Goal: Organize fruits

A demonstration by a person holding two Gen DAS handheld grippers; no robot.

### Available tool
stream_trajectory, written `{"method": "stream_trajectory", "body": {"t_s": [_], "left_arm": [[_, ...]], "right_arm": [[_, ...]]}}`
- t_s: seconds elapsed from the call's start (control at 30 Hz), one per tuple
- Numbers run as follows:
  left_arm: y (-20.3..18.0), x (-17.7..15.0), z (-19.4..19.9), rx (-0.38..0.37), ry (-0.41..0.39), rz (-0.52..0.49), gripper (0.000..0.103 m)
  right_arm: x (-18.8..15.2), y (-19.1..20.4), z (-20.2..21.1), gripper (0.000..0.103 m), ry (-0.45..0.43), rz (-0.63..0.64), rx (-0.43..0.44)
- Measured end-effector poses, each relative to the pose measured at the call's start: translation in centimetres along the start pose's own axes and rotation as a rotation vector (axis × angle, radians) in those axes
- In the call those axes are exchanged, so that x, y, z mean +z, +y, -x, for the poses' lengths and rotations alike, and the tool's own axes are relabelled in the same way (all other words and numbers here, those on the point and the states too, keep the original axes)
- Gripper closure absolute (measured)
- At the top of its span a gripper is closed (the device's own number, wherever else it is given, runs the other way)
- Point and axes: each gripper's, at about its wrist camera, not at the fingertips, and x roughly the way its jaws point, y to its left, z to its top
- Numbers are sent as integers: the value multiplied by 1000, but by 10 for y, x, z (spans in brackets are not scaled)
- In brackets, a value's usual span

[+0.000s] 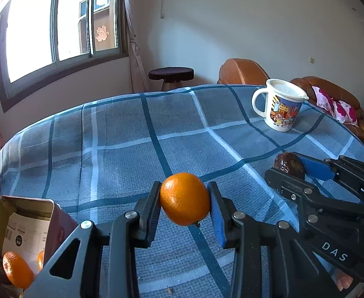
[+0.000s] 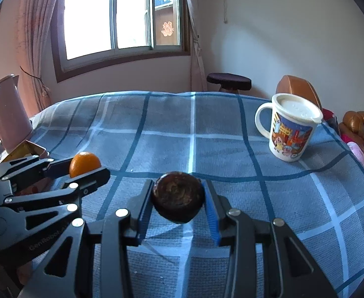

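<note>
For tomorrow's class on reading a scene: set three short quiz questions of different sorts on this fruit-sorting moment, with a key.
1. True or false: the left tool holds an orange.
2. Which tool grips the dark fruit? A left, B right, C neither.
3. Fill in: a second orange lies inside the open ____.

Key: 1 true. 2 B. 3 box, at the left view's lower left corner.

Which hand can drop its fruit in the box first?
Probably the left. The left gripper grips the round orange tangerine close to the open cardboard box; the right gripper with the dark brown round fruit is farther.
</note>
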Motion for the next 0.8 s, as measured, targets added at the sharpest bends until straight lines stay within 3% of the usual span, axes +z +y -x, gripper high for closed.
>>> {"method": "stream_trajectory", "body": {"t_s": [0.8], "left_arm": [[3, -5, 17, 5, -62, 22, 65]], "right_arm": [[-2, 5, 14, 61, -74, 27, 6]]}}
